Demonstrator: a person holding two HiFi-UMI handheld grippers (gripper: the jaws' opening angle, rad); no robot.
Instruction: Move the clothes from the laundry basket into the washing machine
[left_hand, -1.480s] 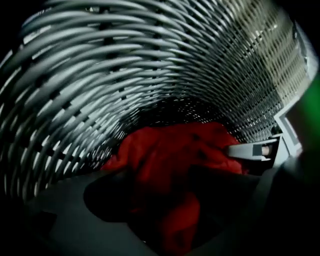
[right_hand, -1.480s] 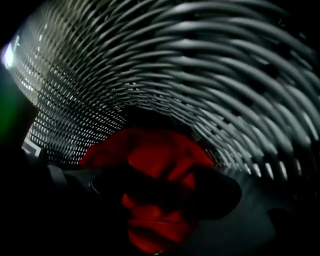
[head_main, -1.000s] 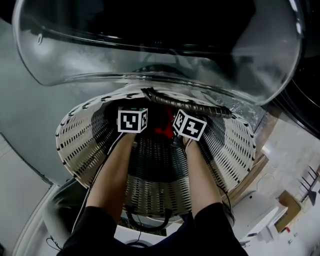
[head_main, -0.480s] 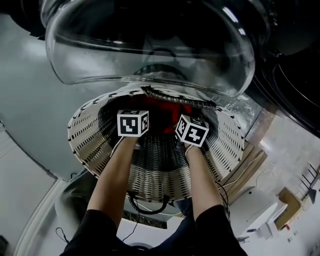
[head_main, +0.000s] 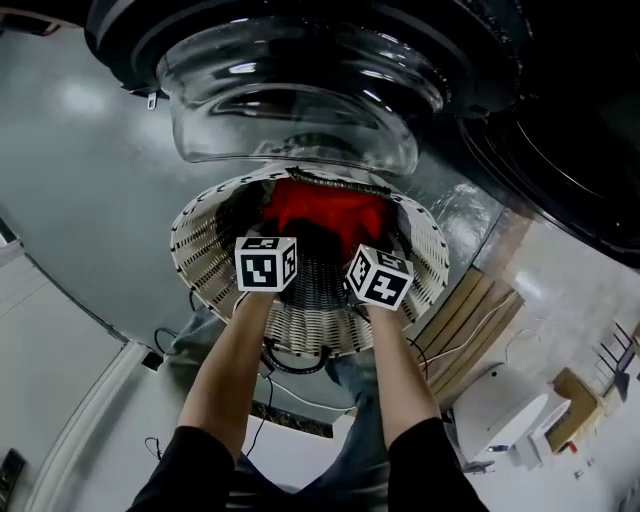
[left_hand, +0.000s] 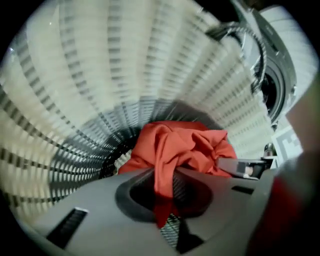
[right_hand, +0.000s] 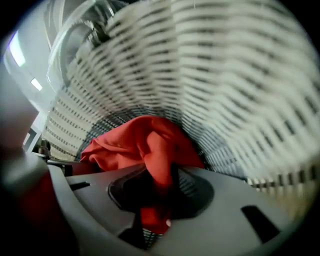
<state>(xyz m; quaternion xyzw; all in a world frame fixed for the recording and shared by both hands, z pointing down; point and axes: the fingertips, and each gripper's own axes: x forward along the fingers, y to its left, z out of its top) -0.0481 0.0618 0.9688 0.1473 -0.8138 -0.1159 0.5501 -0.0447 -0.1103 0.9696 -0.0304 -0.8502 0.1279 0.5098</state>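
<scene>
Jaws of left gripper (left_hand: 165, 200) and right gripper (right_hand: 157, 200) clamp one red garment (left_hand: 185, 145) bunched ahead inside the basket (head_main: 200, 270), washer door (head_main: 300, 100) beyond its far rim

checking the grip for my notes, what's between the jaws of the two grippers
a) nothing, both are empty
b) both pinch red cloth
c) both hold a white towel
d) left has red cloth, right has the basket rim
B: in each gripper view a fold of the red garment runs down between the closed jaws, of the left gripper and of the right gripper alike, above the laundry basket.
</scene>
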